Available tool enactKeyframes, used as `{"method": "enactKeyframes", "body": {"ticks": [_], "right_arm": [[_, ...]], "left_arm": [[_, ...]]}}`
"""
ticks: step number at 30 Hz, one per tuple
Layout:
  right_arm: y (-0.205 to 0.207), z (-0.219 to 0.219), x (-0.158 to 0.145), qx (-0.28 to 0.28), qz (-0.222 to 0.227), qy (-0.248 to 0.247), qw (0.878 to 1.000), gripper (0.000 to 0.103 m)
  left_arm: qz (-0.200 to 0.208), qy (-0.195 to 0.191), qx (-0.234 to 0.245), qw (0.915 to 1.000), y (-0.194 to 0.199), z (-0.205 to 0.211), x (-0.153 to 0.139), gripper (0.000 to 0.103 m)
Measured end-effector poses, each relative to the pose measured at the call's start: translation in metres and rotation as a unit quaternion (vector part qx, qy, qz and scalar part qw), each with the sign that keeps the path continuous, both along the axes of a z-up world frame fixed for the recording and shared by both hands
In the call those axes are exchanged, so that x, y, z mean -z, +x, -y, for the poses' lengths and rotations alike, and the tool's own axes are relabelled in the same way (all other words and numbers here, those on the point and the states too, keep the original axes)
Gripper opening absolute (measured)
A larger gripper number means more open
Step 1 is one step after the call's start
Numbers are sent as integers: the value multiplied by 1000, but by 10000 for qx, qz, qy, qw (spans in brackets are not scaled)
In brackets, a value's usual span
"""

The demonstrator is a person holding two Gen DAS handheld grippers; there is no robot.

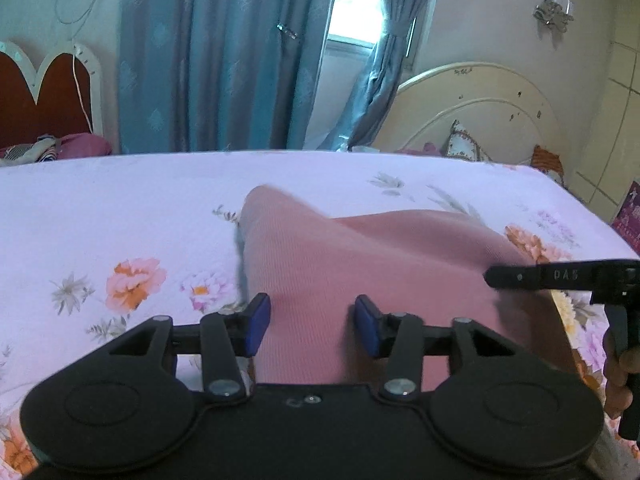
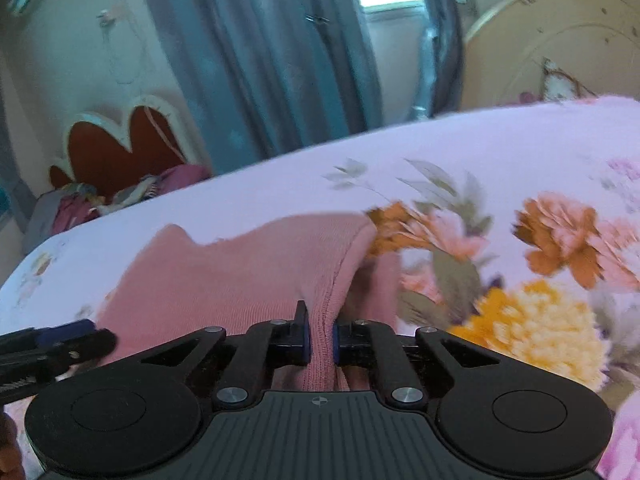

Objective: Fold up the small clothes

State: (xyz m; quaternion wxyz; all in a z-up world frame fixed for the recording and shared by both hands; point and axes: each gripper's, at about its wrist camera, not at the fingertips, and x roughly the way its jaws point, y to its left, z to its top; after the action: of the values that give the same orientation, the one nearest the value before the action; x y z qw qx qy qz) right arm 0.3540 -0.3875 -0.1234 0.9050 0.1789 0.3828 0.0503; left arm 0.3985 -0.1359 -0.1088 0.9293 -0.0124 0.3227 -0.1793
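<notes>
Right wrist view, right tongs (image 2: 320,340) pinching pink garment (image 2: 240,272), left tongs (image 1: 312,324) parted

Hidden, cropped and blurred regions
Near edge of pink garment (image 1: 340,264) lies behind left gripper (image 1: 312,326) body; right gripper (image 1: 490,276) cut off at frame's right; floral bedsheet (image 2: 540,240) motion-blurred in right wrist view

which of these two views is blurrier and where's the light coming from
Right wrist view: blurrier, the floral bedsheet smeared at right. Left wrist view: sharper, though the pink garment edge is soft. Both: daylight blows out the window between the curtains; fisheye bends the bed edge.
</notes>
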Motion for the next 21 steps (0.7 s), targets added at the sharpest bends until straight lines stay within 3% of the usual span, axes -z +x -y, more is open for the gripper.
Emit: {"method": "enactKeyframes", "body": {"ticks": [2, 7, 11, 21], "right_arm": [[4, 2, 18, -35, -303, 180, 9994, 9], [2, 2, 9, 92, -152, 39, 9998, 9], [-9, 11, 7, 82, -309, 251, 9992, 34], [-72, 11, -14, -91, -305, 413, 9986, 34]], "left_arm": [[-132, 61, -49, 9999, 2, 2, 8, 52], [-209, 7, -68, 9998, 3, -2, 9, 54], [-211, 46, -62, 9997, -3, -3, 8, 54], [-243, 6, -34, 9997, -25, -8, 2, 53]]}}
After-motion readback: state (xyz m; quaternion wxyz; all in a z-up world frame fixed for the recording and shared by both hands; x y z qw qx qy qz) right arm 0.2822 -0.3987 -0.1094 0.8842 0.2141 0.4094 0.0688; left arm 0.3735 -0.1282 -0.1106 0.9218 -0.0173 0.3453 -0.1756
